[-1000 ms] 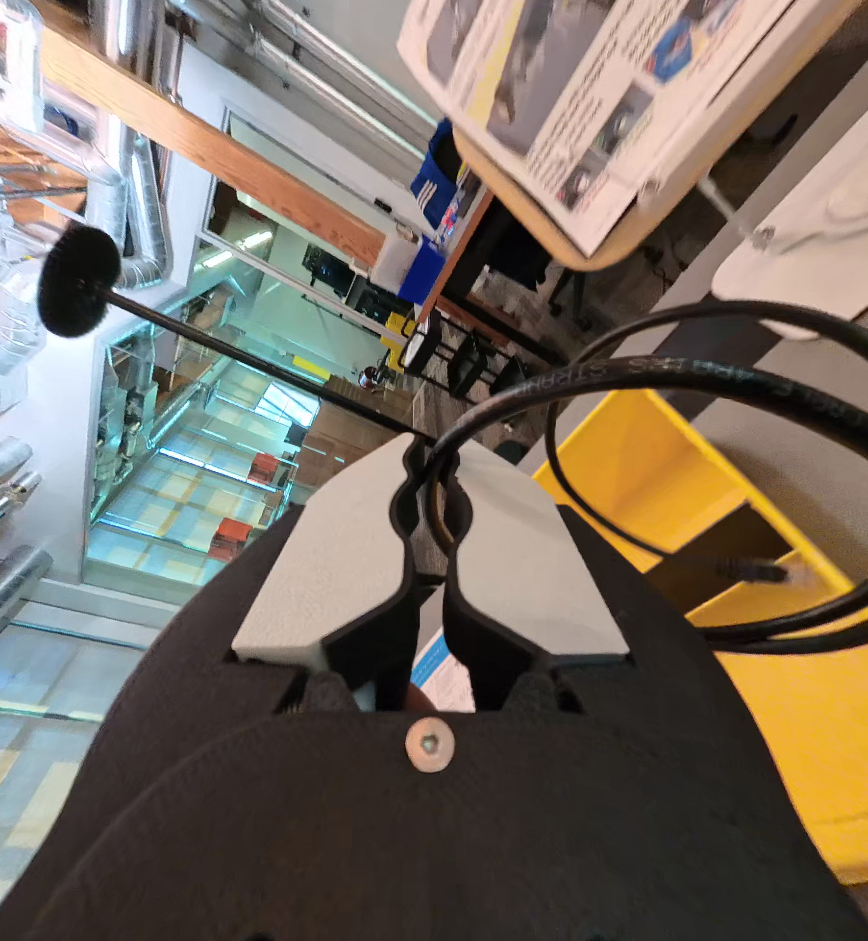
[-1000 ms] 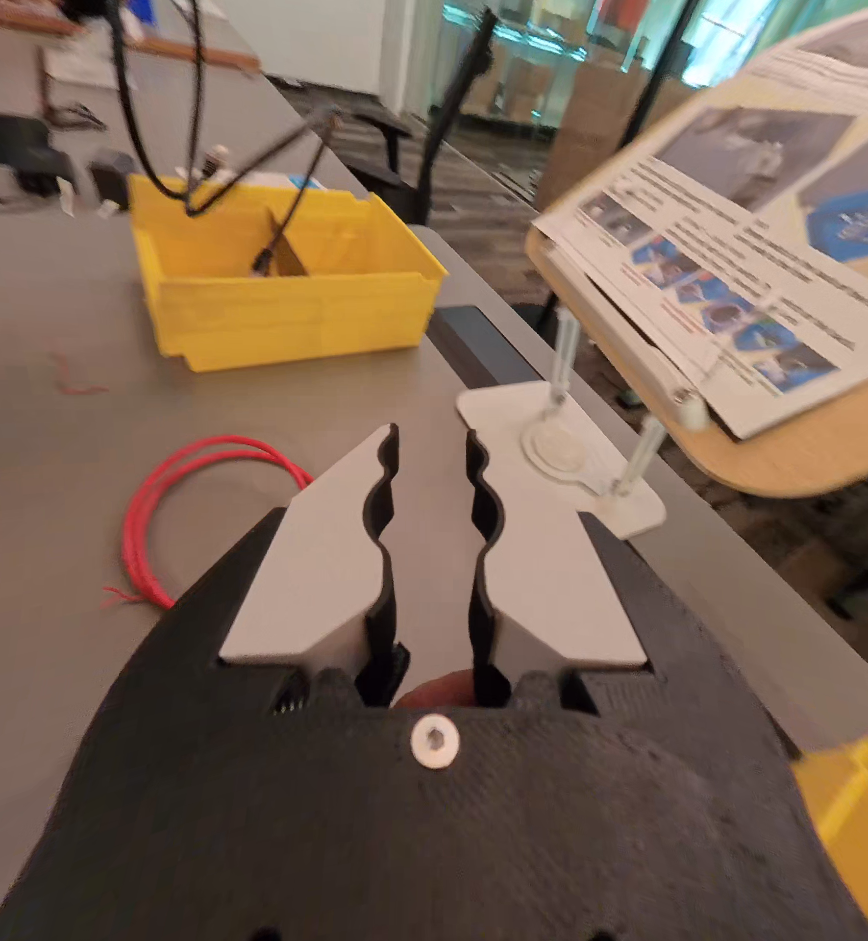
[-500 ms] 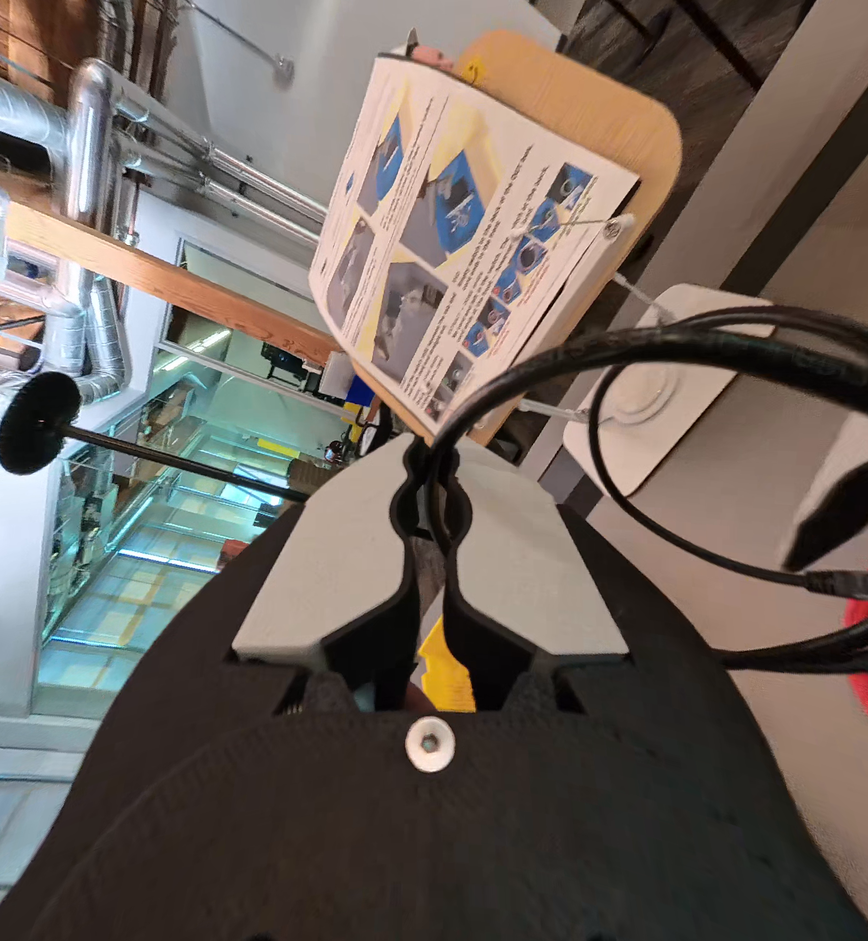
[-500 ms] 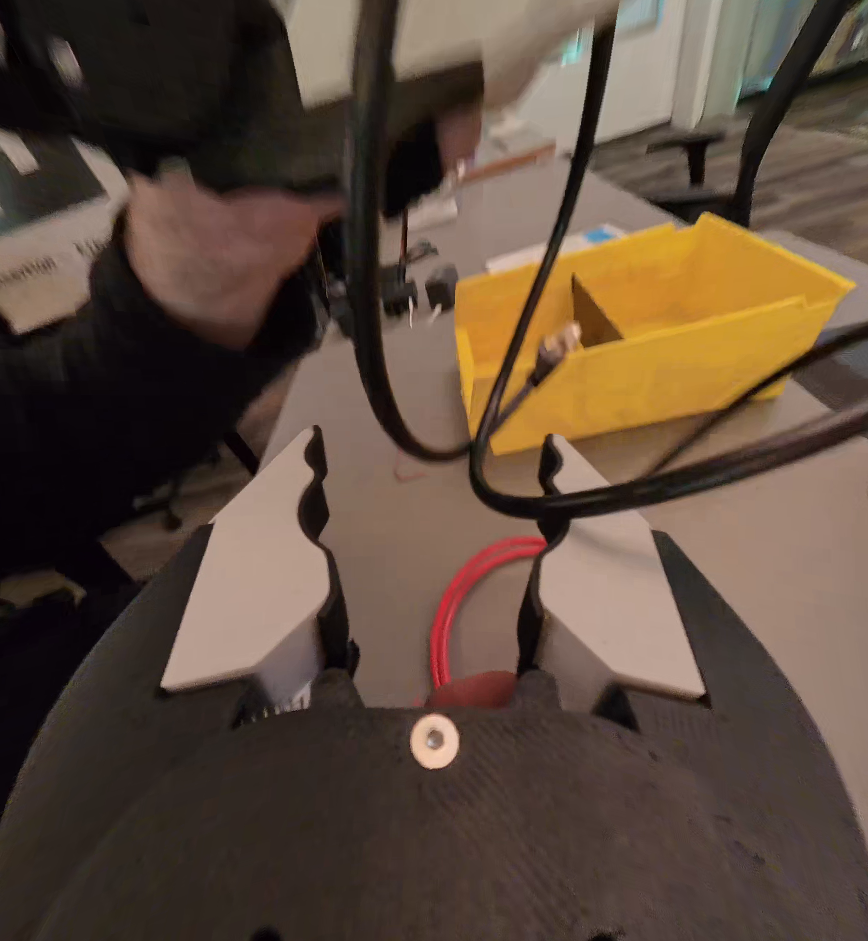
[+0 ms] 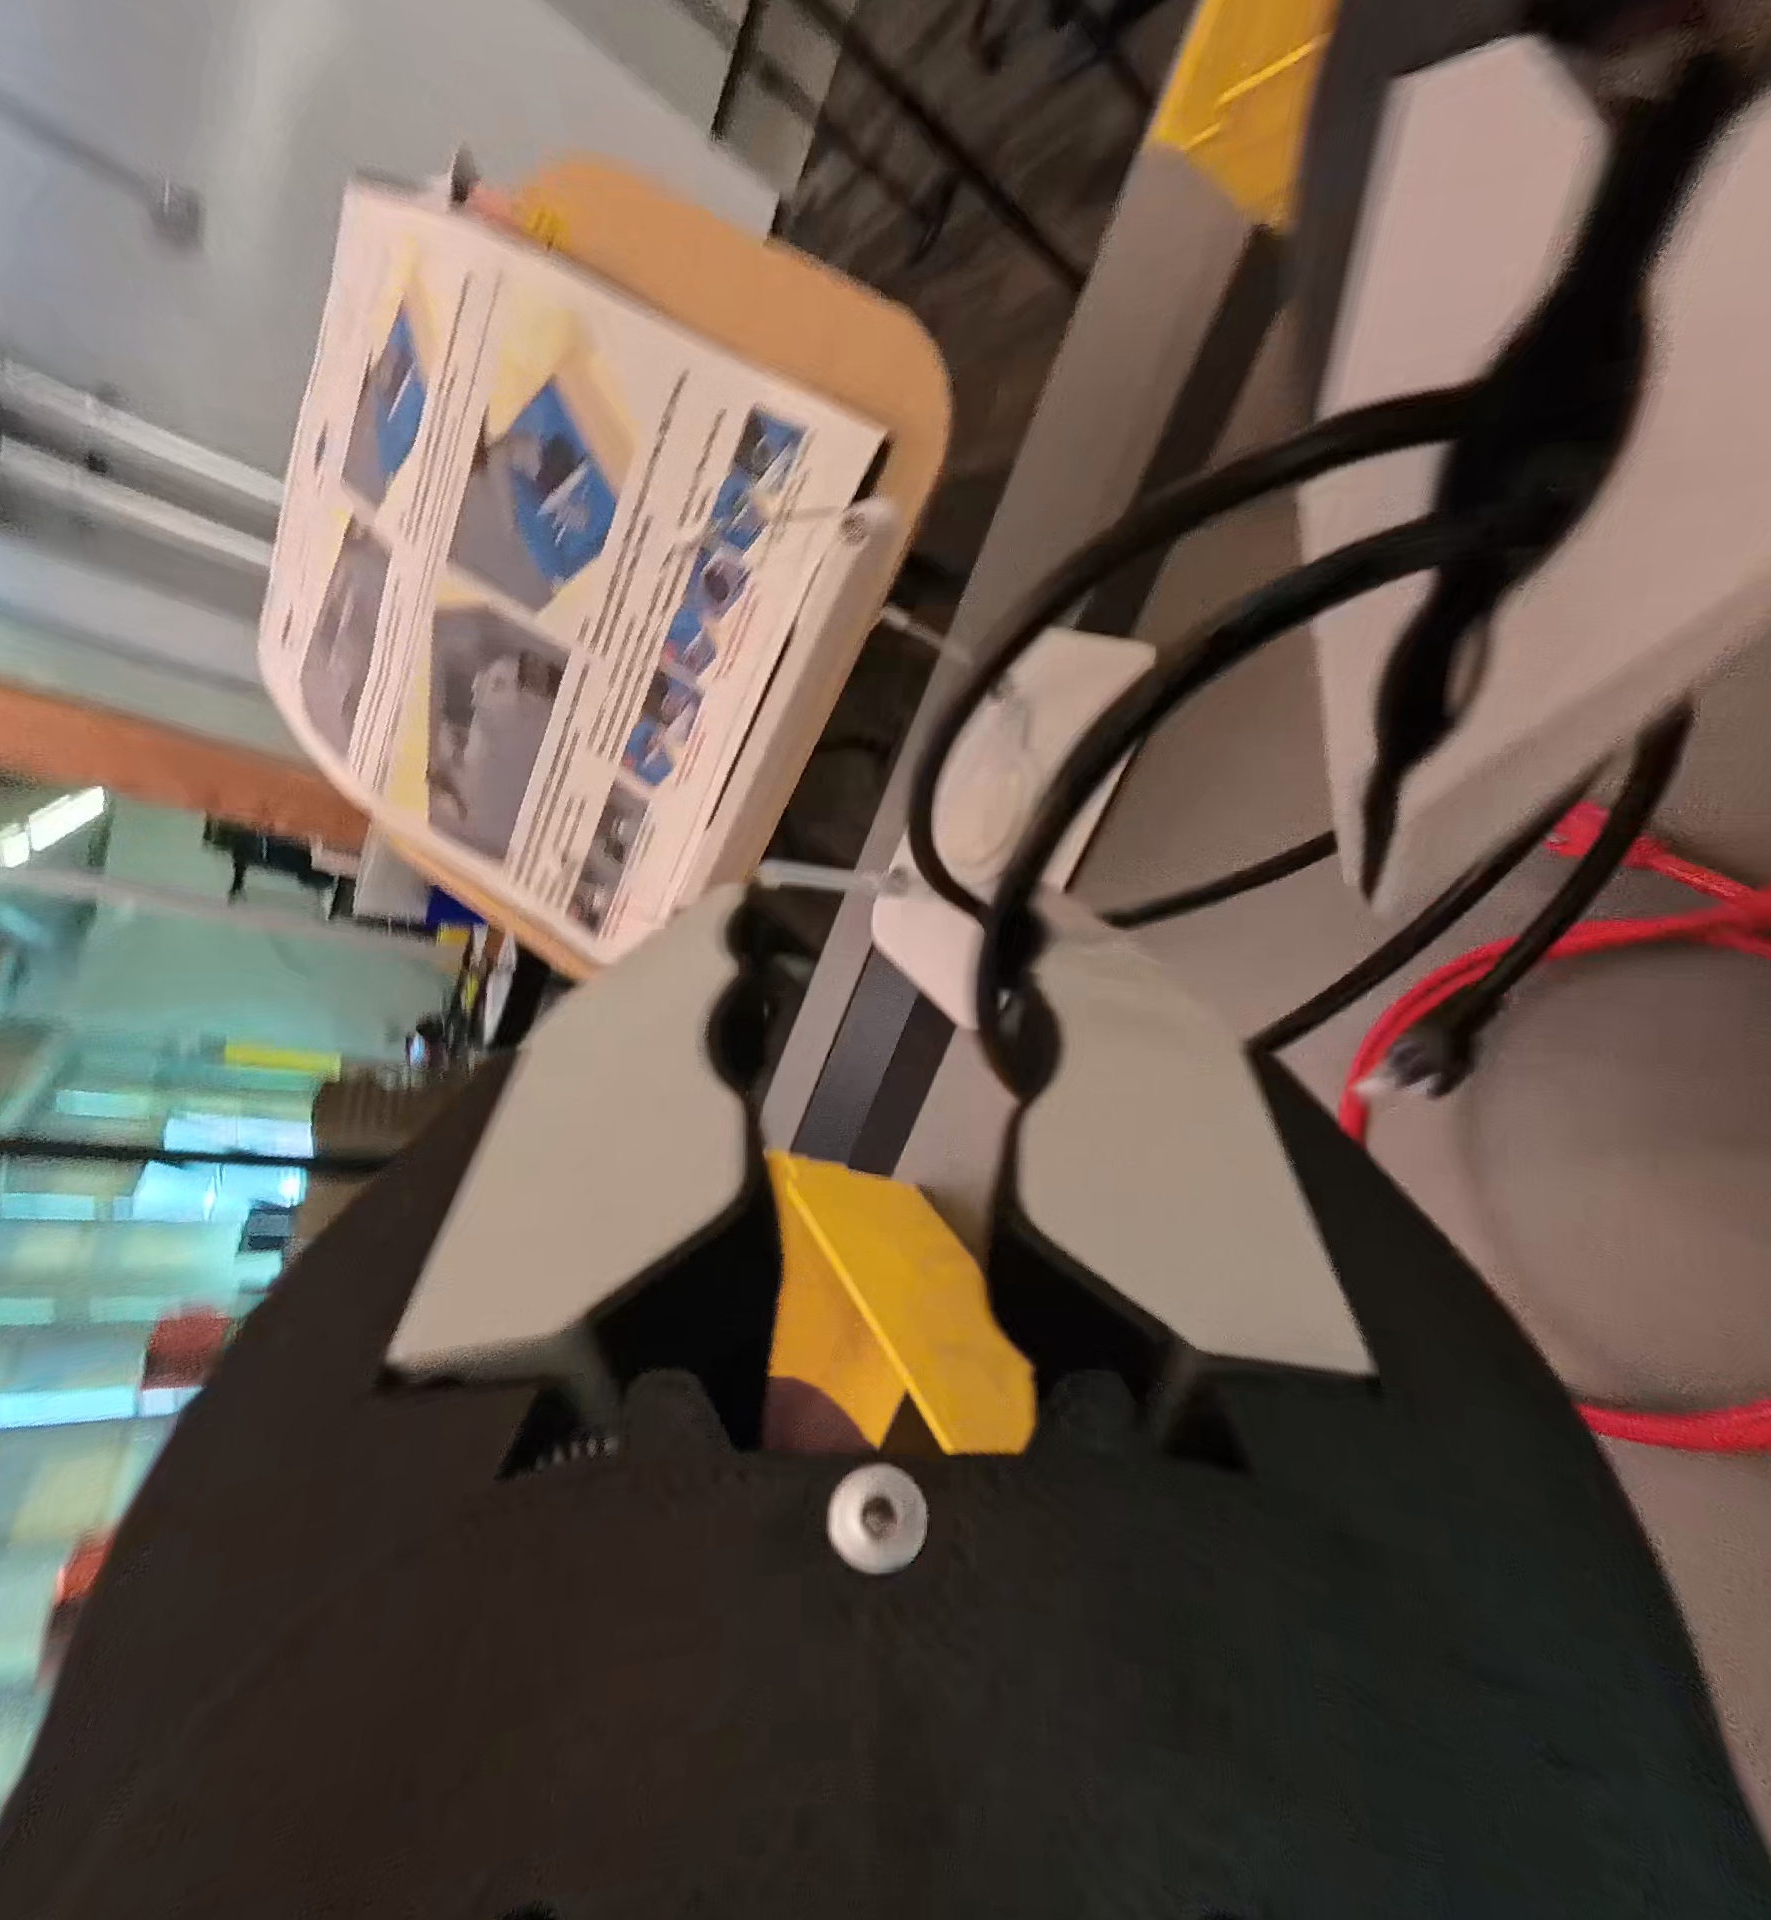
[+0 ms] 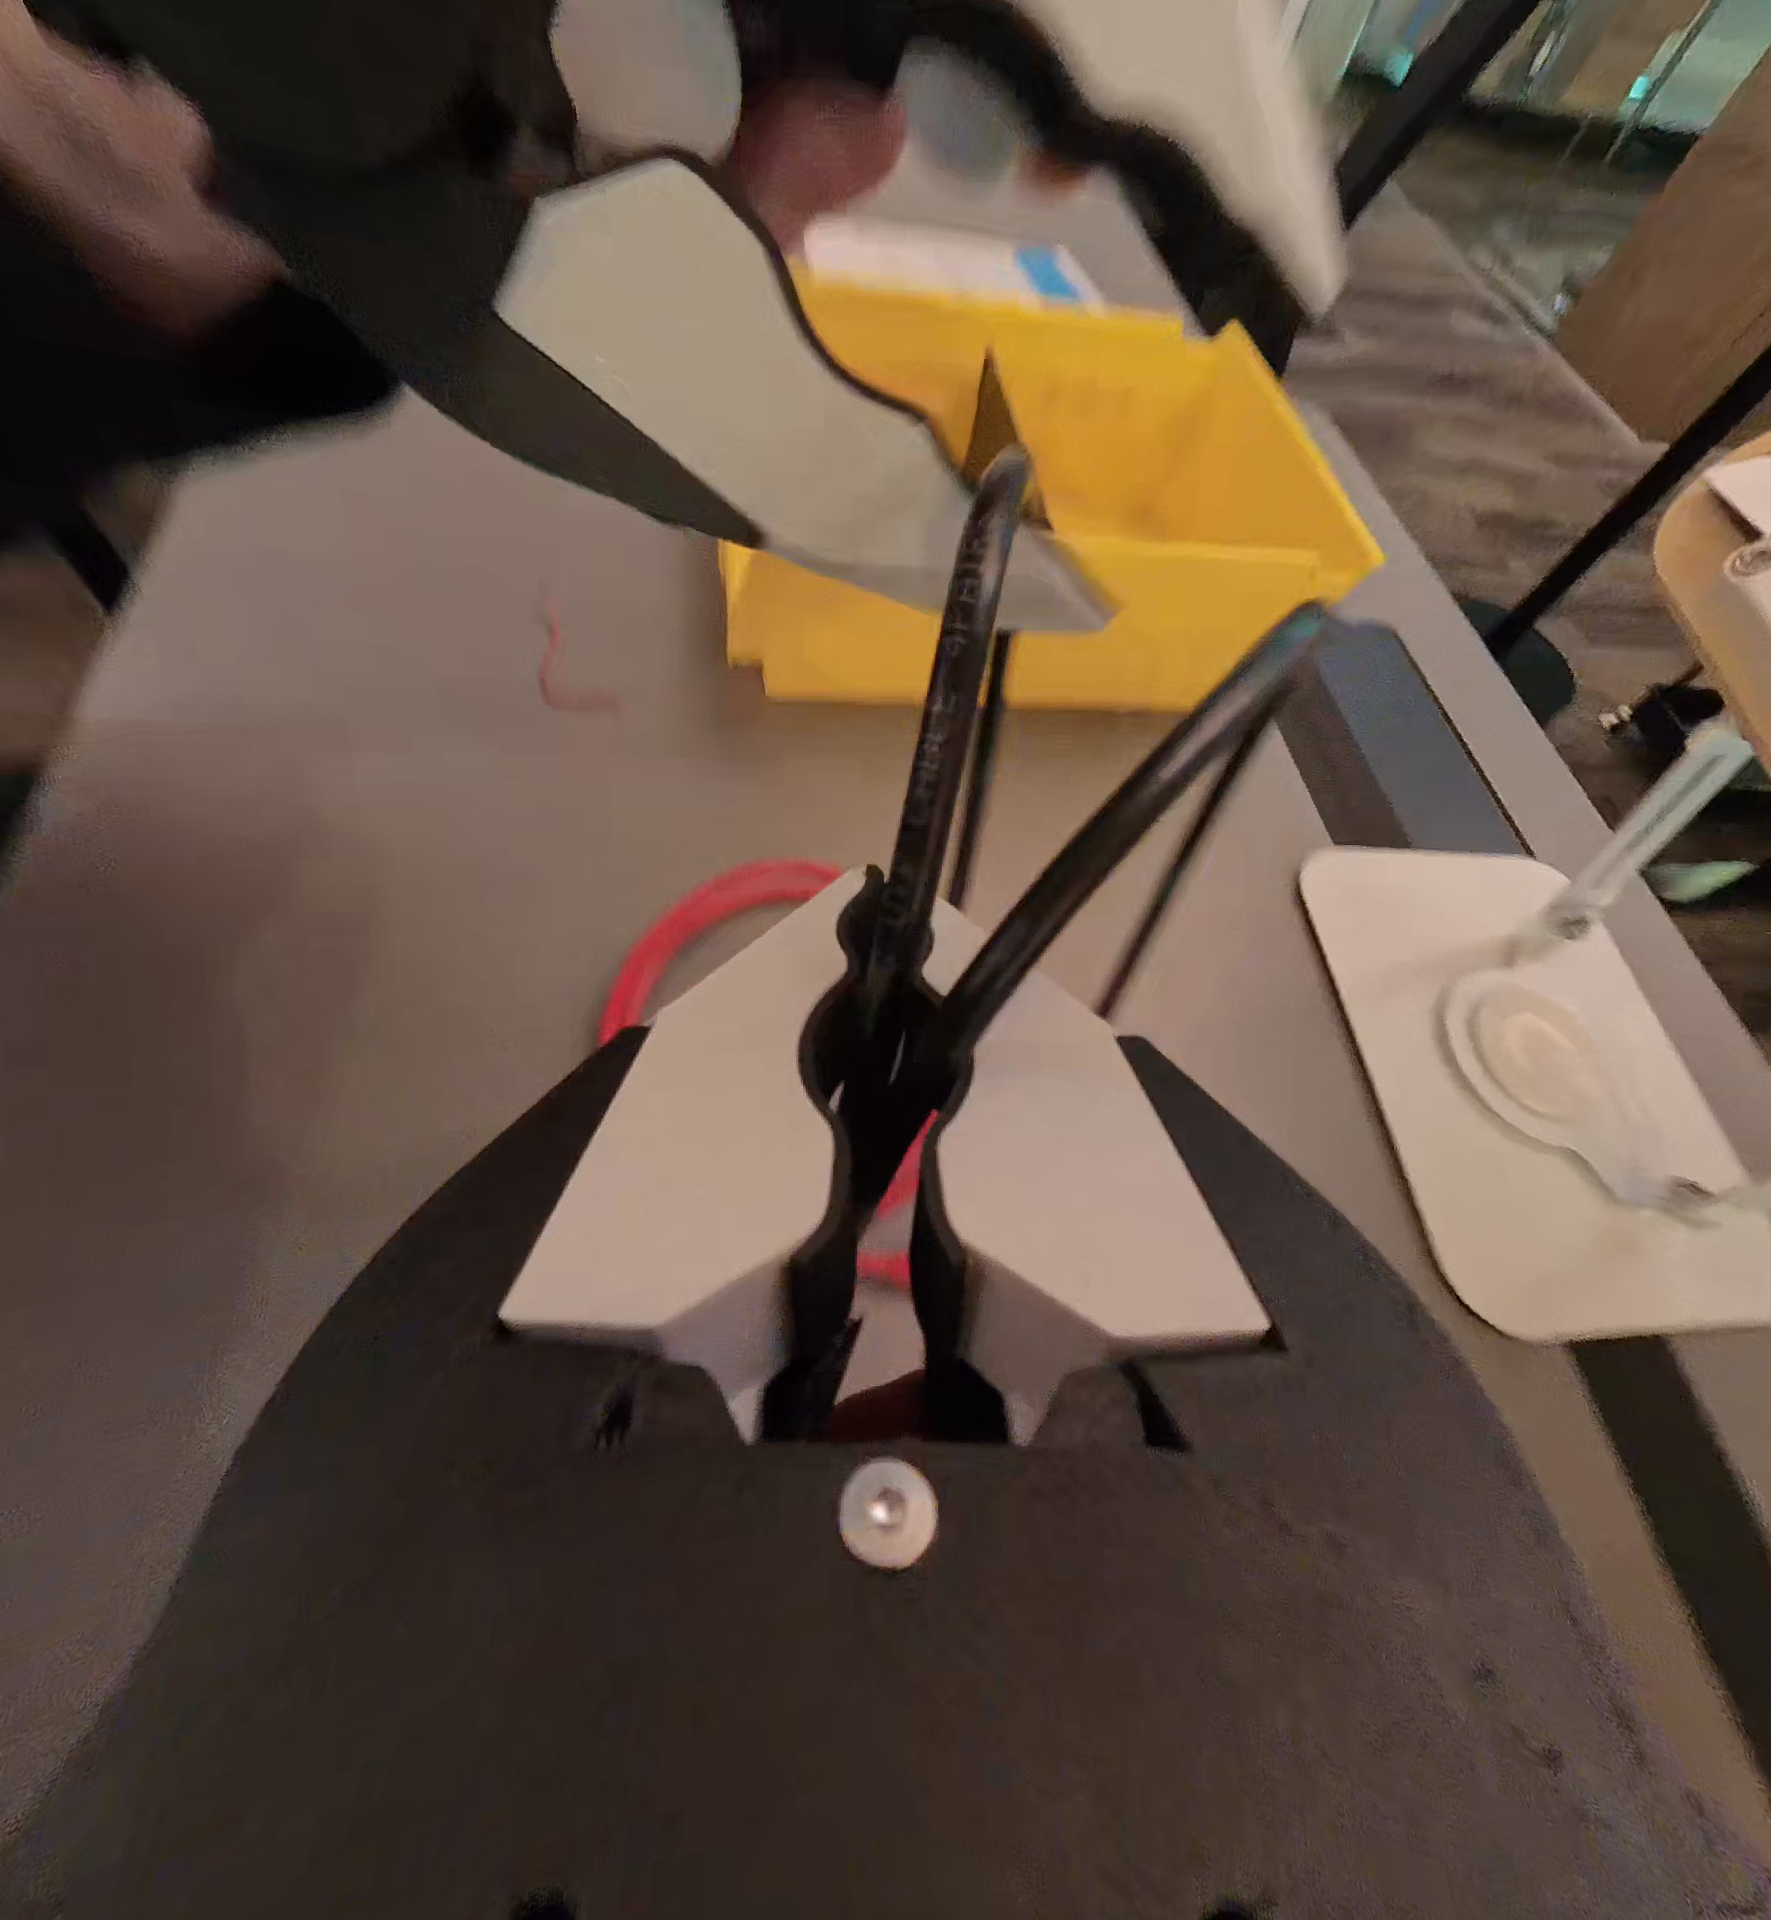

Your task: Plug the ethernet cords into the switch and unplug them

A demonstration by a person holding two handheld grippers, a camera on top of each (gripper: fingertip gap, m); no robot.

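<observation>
The black cord (image 6: 948, 727) is pinched between the right gripper (image 6: 886, 997) jaws, running forward and upward to the spread left gripper (image 5: 886, 971) jaws.

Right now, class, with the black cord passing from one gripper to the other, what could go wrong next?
1. The left gripper stands open with the black cord against one finger only, so the loop may snag as it withdraws.
2. The right gripper is shut on bunched strands; one could slip out.
3. The plug dangles over the red cable and could tangle.
</observation>
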